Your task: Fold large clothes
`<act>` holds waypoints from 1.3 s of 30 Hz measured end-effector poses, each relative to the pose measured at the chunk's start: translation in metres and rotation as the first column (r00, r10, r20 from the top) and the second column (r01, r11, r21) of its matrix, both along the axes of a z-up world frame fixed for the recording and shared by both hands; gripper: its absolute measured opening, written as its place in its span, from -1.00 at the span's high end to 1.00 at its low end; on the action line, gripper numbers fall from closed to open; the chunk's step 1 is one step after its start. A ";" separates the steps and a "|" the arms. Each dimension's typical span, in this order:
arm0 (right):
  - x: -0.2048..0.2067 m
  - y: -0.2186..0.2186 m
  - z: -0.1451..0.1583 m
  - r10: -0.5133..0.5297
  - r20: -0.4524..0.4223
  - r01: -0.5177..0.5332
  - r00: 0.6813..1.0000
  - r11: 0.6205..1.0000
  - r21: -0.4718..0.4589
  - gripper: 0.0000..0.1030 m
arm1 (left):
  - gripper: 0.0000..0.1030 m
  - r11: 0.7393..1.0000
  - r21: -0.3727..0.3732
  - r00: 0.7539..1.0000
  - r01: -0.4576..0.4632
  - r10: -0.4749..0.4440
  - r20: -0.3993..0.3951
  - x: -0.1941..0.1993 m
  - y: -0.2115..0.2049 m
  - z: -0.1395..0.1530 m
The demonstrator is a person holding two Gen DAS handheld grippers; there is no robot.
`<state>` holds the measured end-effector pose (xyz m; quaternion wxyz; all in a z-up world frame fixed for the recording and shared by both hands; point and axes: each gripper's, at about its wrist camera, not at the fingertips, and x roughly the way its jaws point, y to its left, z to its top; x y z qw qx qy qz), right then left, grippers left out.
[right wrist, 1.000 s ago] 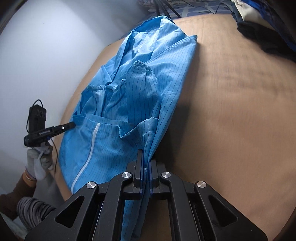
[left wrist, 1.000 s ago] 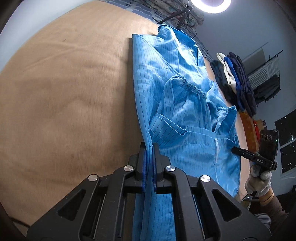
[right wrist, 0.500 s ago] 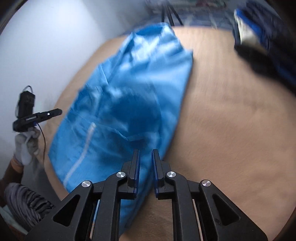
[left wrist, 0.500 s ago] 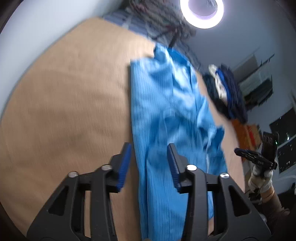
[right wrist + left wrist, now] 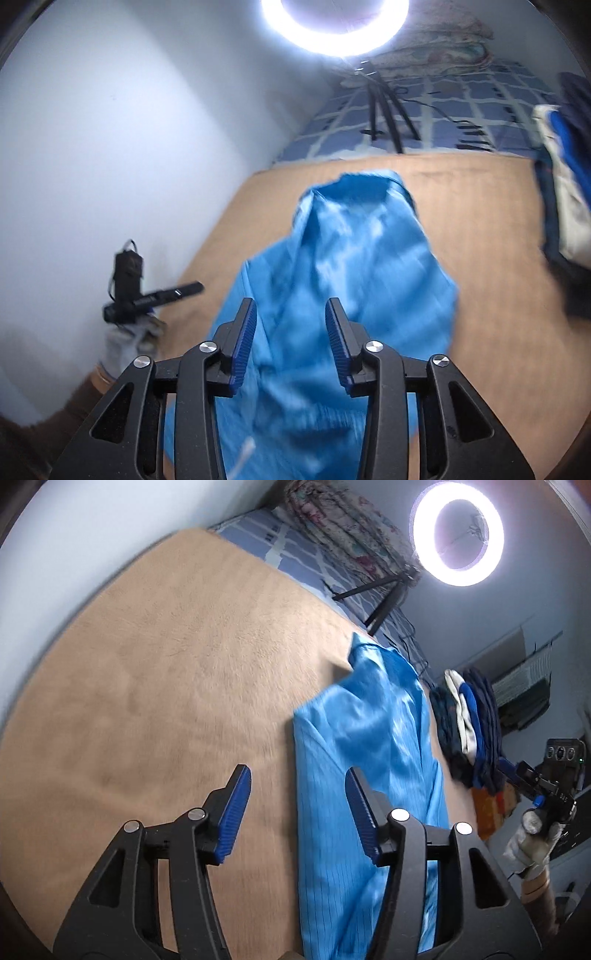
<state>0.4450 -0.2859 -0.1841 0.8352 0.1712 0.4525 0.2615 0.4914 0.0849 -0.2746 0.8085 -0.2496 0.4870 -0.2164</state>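
Note:
A bright blue striped garment lies folded lengthwise in a long strip on the tan blanket. My left gripper hangs above its left edge with jaws opening, nothing pressed between the pads. In the right wrist view the same garment stretches away below my right gripper, whose jaws are also opening and hold nothing. The other gripper shows in each view: the right one in a gloved hand at the far right, the left one at the left by the wall.
A pile of dark, white and blue clothes sits on the blanket's right side, also seen as the pile. A ring light on a tripod stands on the blue patterned sheet beyond. A white wall bounds the left.
Both grippers, shut on the garment's edge a second ago, have let go and opened. Both hands have pulled back and lifted, so the cloth now lies flat below them.

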 end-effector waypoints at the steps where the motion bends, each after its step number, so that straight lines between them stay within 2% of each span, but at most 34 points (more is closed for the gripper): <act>1: 0.010 0.005 -0.003 0.002 -0.008 -0.002 1.000 1.000 0.005 0.20 | -0.05 1.000 -0.013 1.000 -0.005 0.005 -0.010 0.008 0.000 -0.005; 5: 0.064 0.026 -0.019 -0.002 -0.038 0.003 0.999 1.000 0.029 0.20 | -0.05 0.999 -0.054 0.999 0.001 -0.003 -0.042 0.037 -0.004 -0.025; 12: 0.142 0.065 -0.062 -0.017 -0.084 0.016 0.996 1.000 -0.011 0.20 | -0.05 0.993 -0.114 0.999 0.023 -0.026 -0.033 0.062 -0.003 -0.033; 18: 0.170 0.083 -0.090 -0.002 -0.137 0.008 0.991 0.999 0.042 0.20 | -0.05 0.992 -0.099 0.996 0.083 -0.086 -0.027 0.071 -0.013 -0.031; 22: 0.178 0.092 -0.104 -0.014 -0.171 0.018 0.985 1.000 0.020 0.20 | -0.05 0.989 -0.068 0.990 0.134 -0.136 -0.027 0.075 -0.028 -0.028; 23: 0.179 0.094 -0.107 -0.020 -0.179 0.024 0.984 1.000 0.020 0.20 | -0.01 0.987 -0.054 0.988 0.149 -0.151 -0.023 0.075 -0.033 -0.028; 27: 0.183 0.098 -0.114 -0.042 -0.195 0.048 0.980 0.998 0.027 0.20 | 0.63 0.982 -0.027 0.981 0.186 -0.187 -0.042 0.078 -0.045 -0.032; 28: 0.184 0.099 -0.115 -0.051 -0.195 0.058 0.979 0.998 0.030 0.23 | 0.65 0.983 -0.017 0.982 0.184 -0.185 -0.041 0.078 -0.046 -0.033; 30: 0.185 0.099 -0.118 -0.060 -0.200 0.070 0.978 0.997 0.040 0.71 | 0.85 0.984 -0.010 0.983 0.180 -0.180 -0.027 0.077 -0.047 -0.032; 33: 0.181 0.098 -0.117 -0.088 -0.184 0.095 0.979 0.995 0.032 0.96 | 0.93 0.985 0.024 0.985 0.173 -0.174 0.020 0.069 -0.049 -0.025; 36: 0.169 0.093 -0.102 -0.145 -0.105 0.144 0.984 0.989 -0.018 1.00 | 0.96 0.990 0.045 0.988 0.134 -0.137 0.074 0.056 -0.044 -0.015; 39: 0.158 0.082 -0.088 -0.194 -0.022 0.193 0.981 0.981 -0.029 1.00 | 0.96 0.994 0.046 0.990 0.097 -0.102 0.100 0.049 -0.039 -0.012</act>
